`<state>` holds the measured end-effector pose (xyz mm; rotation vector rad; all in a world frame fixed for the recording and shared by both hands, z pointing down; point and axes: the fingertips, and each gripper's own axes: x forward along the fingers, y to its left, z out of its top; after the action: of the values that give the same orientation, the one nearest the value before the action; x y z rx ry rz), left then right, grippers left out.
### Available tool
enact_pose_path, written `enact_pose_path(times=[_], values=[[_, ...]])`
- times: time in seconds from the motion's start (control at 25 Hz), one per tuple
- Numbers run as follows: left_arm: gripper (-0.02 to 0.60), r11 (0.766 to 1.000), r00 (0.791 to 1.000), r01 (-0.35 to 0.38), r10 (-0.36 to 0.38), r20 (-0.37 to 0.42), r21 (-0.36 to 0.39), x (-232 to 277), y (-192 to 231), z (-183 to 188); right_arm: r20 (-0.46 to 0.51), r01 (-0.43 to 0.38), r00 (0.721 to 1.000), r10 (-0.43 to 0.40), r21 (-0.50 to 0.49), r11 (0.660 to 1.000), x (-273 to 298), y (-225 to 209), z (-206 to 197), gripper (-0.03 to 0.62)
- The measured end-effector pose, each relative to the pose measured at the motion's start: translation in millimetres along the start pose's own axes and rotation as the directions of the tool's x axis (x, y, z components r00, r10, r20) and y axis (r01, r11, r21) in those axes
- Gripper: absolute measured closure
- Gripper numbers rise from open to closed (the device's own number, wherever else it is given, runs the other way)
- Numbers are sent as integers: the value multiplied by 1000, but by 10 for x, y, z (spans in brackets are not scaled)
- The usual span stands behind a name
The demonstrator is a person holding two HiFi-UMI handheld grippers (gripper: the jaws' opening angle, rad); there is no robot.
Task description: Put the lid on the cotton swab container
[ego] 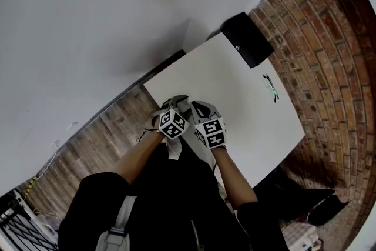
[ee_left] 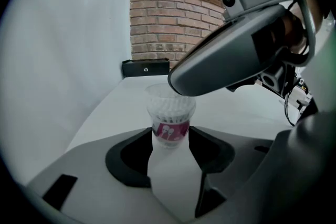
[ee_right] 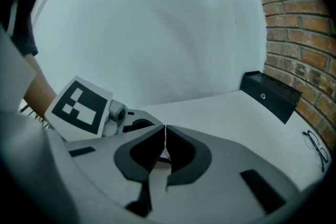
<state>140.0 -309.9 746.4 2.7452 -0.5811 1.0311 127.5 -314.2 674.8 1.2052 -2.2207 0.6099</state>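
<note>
Head cam sits high and looks steeply down on the white worktop (ego: 247,103), from far off. Left tool (ee_left: 169,139) cam rides low, v. close to the top, facing the brick wall (ee_left: 168,18). Right tool (ee_right: 164,136) cam, same height approx., faces more along the white wall (ee_right: 157,34). All 3 views share the black box (ego: 247,39) at the worktop's far end.

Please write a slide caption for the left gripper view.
The left gripper clamps the cotton swab container between its fingers; the right gripper hangs above.
</note>
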Motion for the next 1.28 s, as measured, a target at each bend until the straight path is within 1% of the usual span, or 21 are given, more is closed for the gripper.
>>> enact_pose_path(times=[0.16,0.36,0.48,0.68,0.76,0.84,0.92,1.16,1.24,1.28], values=[[353,1000,1000,1,-1,3,2,0,7,3,1,-10,1000,10,32,999,14,-5,-4,571],[353,1000,1000,-4,4,3,8,-2,2,11,-19,11,1000,-11,13,1000,29,6,-6,571],[353,1000,1000,-4,4,0,16,12,-6,11,-39,5,999,-4,13,1000,35,2,-17,571],[353,1000,1000,3,-3,0,24,9,5,5,-43,-1,999,3,29,1000,35,2,-8,571],[359,999,1000,10,-10,-1,37,4,2,0,-28,-6,1000,7,41,999,2,-25,17,571],[359,998,1000,23,-23,-2,54,8,6,3,12,5,1000,-6,59,998,-47,-98,69,571],[357,997,999,41,-41,-5,69,20,8,15,26,15,1000,-17,62,998,-65,-162,101,571],[348,992,996,84,-86,11,97,-101,55,4,-8,-8,1000,8,36,999,-1,-132,71,571],[344,984,993,119,-121,5,134,-160,111,-11,-14,-9,1000,10,24,1000,5,-126,61,571],[344,976,989,146,-147,-6,163,-170,134,-15,-16,-10,1000,10,20,1000,9,-129,58,571]])
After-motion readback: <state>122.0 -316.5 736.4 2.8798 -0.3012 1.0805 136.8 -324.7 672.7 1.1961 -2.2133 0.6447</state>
